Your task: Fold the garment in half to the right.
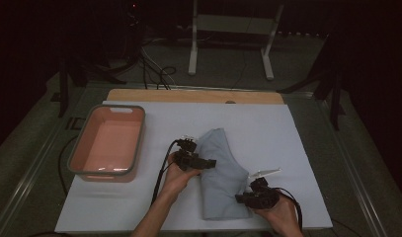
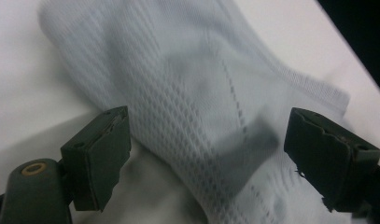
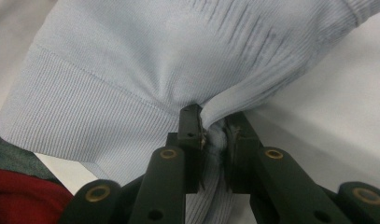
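A pale blue knitted garment (image 1: 221, 173) lies folded on the white table sheet (image 1: 287, 133). My left gripper (image 1: 212, 163) rests at the garment's left edge, jaws wide open around the cloth. In the left gripper view its two pads stand far apart, and the mesh-patterned garment (image 2: 197, 107) lies between and beyond them. My right gripper (image 1: 239, 198) is at the garment's near right corner. In the right gripper view its jaws are shut on a pinched fold of the ribbed garment (image 3: 131, 79), the right gripper (image 3: 214, 135) holding the cloth bunched between the pads.
A pink tub (image 1: 109, 140) with a grey rim stands at the left of the sheet. A wooden board (image 1: 193, 96) lies at the far edge. Beyond the table are white stand legs (image 1: 228, 44) and cables on the floor.
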Demonstrator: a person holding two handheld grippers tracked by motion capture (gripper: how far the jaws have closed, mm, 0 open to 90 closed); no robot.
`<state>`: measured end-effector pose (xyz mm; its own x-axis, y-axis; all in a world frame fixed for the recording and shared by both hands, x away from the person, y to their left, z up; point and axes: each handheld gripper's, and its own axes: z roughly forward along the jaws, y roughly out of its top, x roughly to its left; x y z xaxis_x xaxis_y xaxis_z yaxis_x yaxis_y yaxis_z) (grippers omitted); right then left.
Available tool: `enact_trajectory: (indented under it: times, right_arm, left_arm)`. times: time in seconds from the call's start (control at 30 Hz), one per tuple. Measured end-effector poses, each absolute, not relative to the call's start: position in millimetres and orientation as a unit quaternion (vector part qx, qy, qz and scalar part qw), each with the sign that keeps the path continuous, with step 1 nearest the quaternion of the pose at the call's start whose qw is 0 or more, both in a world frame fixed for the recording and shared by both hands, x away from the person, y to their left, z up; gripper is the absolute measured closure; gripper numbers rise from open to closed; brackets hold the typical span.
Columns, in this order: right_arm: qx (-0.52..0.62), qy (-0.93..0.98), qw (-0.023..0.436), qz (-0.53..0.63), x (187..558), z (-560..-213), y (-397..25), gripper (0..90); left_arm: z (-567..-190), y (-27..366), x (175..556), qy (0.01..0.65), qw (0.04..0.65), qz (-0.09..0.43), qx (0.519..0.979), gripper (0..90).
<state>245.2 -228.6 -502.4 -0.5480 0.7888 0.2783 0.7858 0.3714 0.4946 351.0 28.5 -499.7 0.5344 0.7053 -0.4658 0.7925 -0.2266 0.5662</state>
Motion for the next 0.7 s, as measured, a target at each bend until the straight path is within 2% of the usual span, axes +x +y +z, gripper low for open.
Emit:
enact_trajectory:
  times: [0.23,0.7]
  right_arm:
    - [0.475,0.828,0.003,0.297,245.4,-502.6,-228.6,79.3]
    - [0.476,0.828,0.002,0.296,246.3,-502.7,-227.8,79.3]
  left_arm:
    - [-511.4,22.9,344.3,0.475,0.369,-0.046,0.797,23.2]
    - [-517.7,20.7,348.0,0.483,0.384,-0.071,0.783,40.2]
